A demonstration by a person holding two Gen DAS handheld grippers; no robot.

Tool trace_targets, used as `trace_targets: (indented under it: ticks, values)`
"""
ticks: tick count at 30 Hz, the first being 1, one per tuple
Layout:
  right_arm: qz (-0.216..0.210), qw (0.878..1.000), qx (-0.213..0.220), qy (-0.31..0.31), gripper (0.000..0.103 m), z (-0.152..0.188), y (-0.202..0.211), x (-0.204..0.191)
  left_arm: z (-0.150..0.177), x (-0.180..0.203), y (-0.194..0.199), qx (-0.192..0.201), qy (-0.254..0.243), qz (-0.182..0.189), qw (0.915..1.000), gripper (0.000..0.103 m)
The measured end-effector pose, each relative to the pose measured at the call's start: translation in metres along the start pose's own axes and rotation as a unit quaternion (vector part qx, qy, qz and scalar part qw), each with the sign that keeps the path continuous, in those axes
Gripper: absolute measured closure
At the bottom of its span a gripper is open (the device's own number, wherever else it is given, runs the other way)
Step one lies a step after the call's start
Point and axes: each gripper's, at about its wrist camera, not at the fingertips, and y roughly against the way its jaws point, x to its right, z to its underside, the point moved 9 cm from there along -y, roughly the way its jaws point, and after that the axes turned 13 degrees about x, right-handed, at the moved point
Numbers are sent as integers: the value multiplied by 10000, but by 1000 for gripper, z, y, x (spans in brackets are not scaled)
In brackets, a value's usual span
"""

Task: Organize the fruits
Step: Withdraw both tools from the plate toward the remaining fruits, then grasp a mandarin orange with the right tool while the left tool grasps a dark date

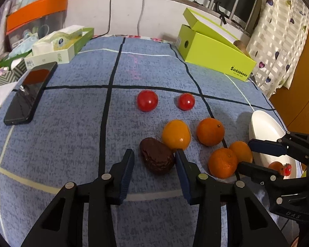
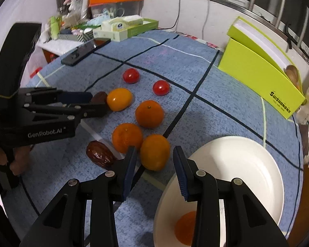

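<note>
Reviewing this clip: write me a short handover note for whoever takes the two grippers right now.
Left gripper: jaws open around the nearer dark date, not pressing it.
Right gripper: jaws open around an orange fruit, not gripping it; white plate just right of it.
Done: one orange piece lies in the plate.
Left on the blue cloth: two red tomatoes, yellow fruit, three orange fruits, two dates; the second date shows only in the right view.
</note>
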Motion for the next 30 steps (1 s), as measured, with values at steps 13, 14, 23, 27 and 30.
trace_targets:
  ticks: [13,14,23,27,30]
  values:
    - [134,9990,-235,355,69,4,-6,7,-2,-1,-5,0,-126,-36,9999,70]
    - [151,9990,-250,333,69,4,-6,9,-2,-1,-5,0,-128,-35,9999,70]
    - [207,9992,-302,156,69,1,-11,16,-3,0,-7,-4,-119,-31,9999,70]
    - [212,9992,-304,178,69,1,-12,16,-5,1,-10,10,-191,-46,9998,70]
    - [224,9991,-297,225,69,0,-14,15,-5,2,-11,40,-311,-68,9995,70]
